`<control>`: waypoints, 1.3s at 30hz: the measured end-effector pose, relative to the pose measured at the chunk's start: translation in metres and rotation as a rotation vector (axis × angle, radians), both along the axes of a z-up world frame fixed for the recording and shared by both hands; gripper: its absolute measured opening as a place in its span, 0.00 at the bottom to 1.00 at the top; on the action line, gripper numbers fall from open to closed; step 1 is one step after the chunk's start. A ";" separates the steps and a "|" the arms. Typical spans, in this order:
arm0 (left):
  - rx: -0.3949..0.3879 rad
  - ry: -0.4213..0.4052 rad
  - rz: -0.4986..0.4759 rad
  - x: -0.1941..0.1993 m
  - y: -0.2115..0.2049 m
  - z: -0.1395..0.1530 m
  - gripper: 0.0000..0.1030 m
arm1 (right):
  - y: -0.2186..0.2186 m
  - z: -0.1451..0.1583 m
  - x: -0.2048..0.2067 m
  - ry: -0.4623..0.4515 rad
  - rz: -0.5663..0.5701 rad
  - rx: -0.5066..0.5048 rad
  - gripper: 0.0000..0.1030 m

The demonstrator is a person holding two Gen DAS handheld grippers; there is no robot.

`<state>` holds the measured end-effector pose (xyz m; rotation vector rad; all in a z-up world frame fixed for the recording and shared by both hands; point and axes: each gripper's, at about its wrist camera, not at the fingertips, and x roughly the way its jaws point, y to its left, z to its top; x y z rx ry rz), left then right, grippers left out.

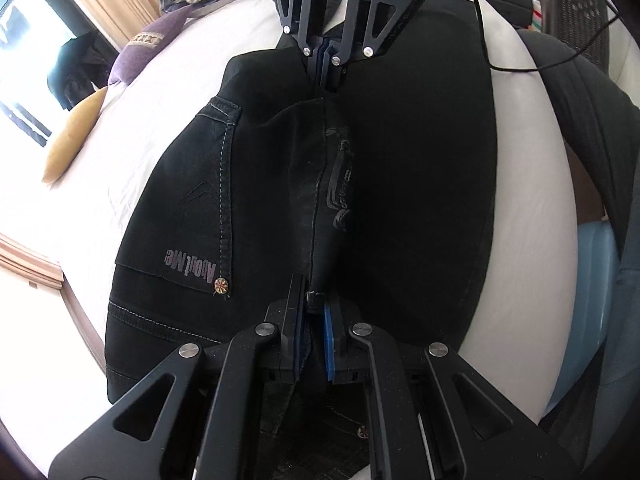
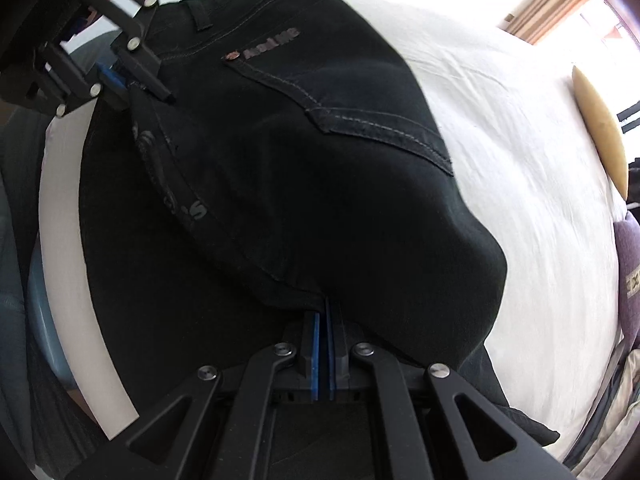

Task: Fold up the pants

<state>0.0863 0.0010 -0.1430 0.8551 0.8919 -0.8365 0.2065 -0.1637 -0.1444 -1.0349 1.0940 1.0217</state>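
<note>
Black jeans (image 1: 360, 184) with a stitched back pocket (image 1: 200, 208) lie on a white bed. My left gripper (image 1: 316, 300) is shut on a raised fold of the jeans at the near end. My right gripper (image 1: 326, 60) faces it from the far end, shut on the same fold. In the right wrist view the jeans (image 2: 320, 168) bulge upward, my right gripper (image 2: 323, 312) pinches their edge, and my left gripper (image 2: 120, 80) holds them at the upper left.
The white bed sheet (image 1: 120, 132) extends to the left, with a tan cushion (image 1: 76, 136) and a purple pillow (image 1: 148, 44). A black cable (image 1: 516, 68) and a mesh chair (image 1: 580, 12) are at the far right. A blue bin (image 1: 588, 312) sits beside the bed.
</note>
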 end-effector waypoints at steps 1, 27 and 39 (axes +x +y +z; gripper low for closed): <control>0.001 0.005 -0.002 0.000 0.000 -0.001 0.06 | 0.003 -0.003 -0.008 -0.009 0.039 -0.029 0.03; 0.057 -0.026 -0.117 -0.018 0.016 -0.013 0.06 | 0.000 0.000 -0.100 -0.267 0.272 -0.113 0.03; 0.095 -0.040 -0.137 -0.026 0.018 -0.031 0.06 | 0.005 -0.014 -0.114 -0.271 0.255 -0.113 0.03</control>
